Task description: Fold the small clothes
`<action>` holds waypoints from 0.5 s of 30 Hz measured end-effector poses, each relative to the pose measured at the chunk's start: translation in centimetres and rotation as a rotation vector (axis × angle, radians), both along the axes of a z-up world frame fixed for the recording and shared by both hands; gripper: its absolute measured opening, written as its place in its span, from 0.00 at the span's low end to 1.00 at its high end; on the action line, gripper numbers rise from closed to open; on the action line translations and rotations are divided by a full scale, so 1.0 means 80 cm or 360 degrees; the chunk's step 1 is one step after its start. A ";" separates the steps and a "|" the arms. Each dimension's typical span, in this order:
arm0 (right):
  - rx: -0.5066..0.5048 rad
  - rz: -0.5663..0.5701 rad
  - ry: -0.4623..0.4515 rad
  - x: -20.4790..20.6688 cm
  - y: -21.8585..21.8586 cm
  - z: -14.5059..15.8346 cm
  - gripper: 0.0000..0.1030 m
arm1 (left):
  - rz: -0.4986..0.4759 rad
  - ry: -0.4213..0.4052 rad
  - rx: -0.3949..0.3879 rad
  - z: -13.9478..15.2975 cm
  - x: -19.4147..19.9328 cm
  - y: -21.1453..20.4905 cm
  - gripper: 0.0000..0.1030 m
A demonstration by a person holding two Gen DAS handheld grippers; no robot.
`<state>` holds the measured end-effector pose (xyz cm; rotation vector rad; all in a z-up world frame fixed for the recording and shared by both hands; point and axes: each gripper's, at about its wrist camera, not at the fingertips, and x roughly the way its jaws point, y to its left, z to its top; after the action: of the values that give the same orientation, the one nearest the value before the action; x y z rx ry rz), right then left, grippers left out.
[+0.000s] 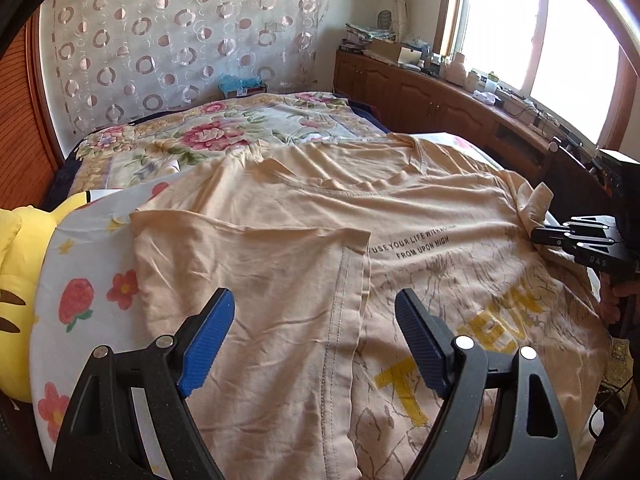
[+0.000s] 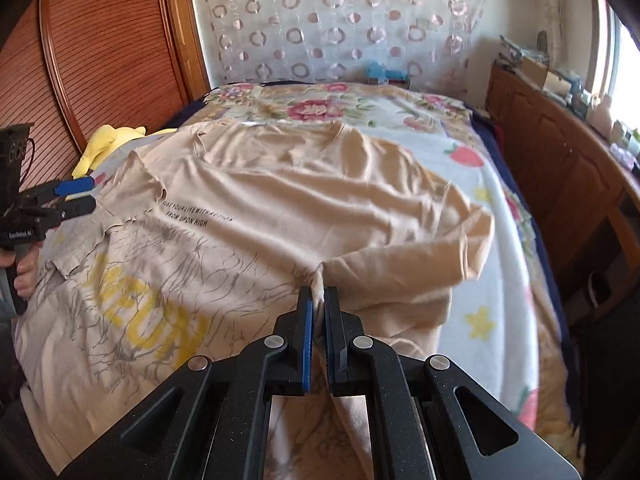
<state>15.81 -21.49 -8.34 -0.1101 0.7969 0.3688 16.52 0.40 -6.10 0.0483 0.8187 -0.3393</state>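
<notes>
A beige T-shirt point(image 1: 420, 216) lies spread on the bed point(image 2: 496, 216), printed side up, its neckline toward twelve o'clock and its hem cut off at six by both views. One side is already folded inward over the body at seven o'clock in the left view. The right gripper point(image 2: 316, 312) has its fingers clenched on a bunched fold of the T-shirt's other edge, which hides the cloth beneath. The left gripper point(image 1: 316, 340) hovers above the folded part, fingers released and holding nothing. A yellow plush toy point(image 1: 16, 280) sits at nine o'clock, partly covered by the flowered blanket point(image 1: 80, 300).
</notes>
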 end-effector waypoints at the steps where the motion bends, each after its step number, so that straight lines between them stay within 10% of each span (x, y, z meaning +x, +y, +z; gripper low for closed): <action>1: -0.0003 -0.0009 0.0011 0.001 -0.001 -0.005 0.05 | -0.0007 0.0015 0.0011 -0.004 0.001 -0.002 0.81; 15: -0.0037 -0.0111 -0.0100 -0.011 -0.024 0.039 0.37 | -0.0047 0.0091 0.0173 -0.031 0.003 -0.020 0.81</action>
<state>14.92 -23.38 -5.22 -0.1150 0.7409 0.2886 16.79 -1.21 -8.59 0.1526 0.8934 -0.3249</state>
